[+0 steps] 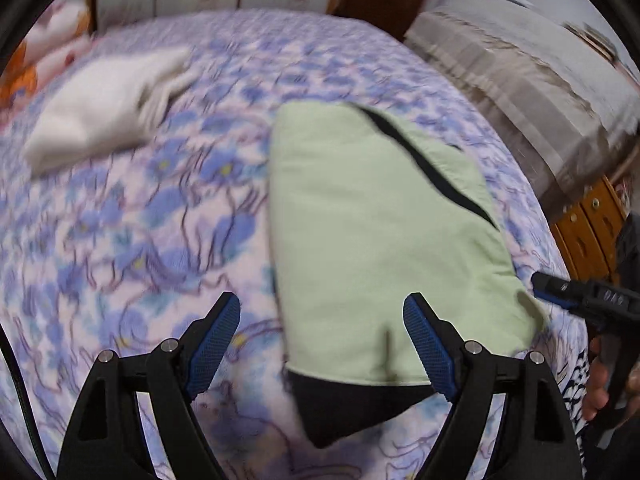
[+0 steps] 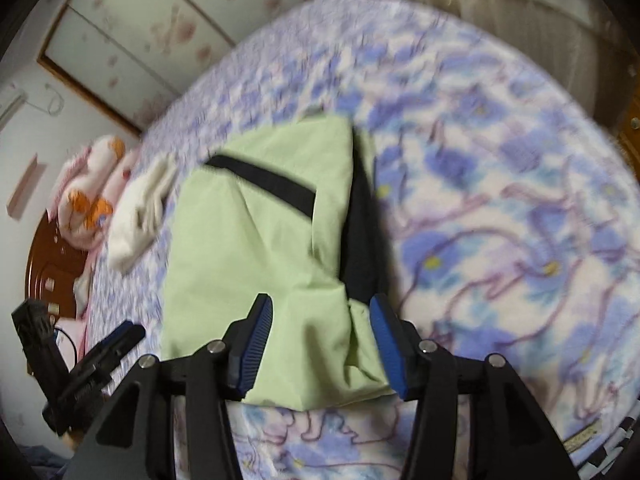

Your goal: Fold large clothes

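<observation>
A light green garment with black trim lies folded into a narrow shape on the floral bedspread. My left gripper is open just above the garment's near edge, holding nothing. In the right wrist view the same garment lies in front of my right gripper, which is open over its near corner, empty. The right gripper also shows at the right edge of the left wrist view. The left gripper shows at the lower left of the right wrist view.
A folded white cloth lies on the bed to the far left. Pink and orange bedding sits at the bed's head. A grey covered piece of furniture and wooden drawers stand beside the bed.
</observation>
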The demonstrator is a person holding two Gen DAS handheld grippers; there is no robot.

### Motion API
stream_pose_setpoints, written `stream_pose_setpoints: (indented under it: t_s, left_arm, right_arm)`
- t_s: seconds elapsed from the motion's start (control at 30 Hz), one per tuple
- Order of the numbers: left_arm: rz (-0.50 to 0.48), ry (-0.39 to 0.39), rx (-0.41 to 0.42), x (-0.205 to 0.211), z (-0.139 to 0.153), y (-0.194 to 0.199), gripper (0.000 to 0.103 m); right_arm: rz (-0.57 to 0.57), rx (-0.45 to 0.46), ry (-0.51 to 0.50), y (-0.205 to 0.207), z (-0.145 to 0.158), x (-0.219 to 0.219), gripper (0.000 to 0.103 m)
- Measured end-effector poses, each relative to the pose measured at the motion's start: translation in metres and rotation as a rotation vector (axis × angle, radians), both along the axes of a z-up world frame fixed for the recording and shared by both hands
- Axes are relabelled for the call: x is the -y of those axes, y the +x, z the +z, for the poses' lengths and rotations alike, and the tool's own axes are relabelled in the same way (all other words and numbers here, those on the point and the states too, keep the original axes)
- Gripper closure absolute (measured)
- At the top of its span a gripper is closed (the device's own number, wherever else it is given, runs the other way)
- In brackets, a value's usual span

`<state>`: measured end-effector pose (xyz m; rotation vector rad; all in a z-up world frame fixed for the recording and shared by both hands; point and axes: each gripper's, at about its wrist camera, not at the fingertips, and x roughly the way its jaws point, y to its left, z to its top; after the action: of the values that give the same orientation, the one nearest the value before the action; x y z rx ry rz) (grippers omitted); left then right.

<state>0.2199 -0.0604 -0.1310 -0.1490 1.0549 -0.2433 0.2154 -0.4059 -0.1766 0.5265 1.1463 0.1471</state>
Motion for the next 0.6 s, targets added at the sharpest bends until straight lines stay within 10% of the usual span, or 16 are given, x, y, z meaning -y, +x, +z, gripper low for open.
stream_pose_setpoints:
  t_s: [0.6]
  left_arm:
    - [-0.047, -0.043, -0.092, 0.009, -0.036, 0.002, 0.02]
  right_arm:
    - [0.134, -0.062, -0.109, 0.013, -0.019, -0.029, 0.057]
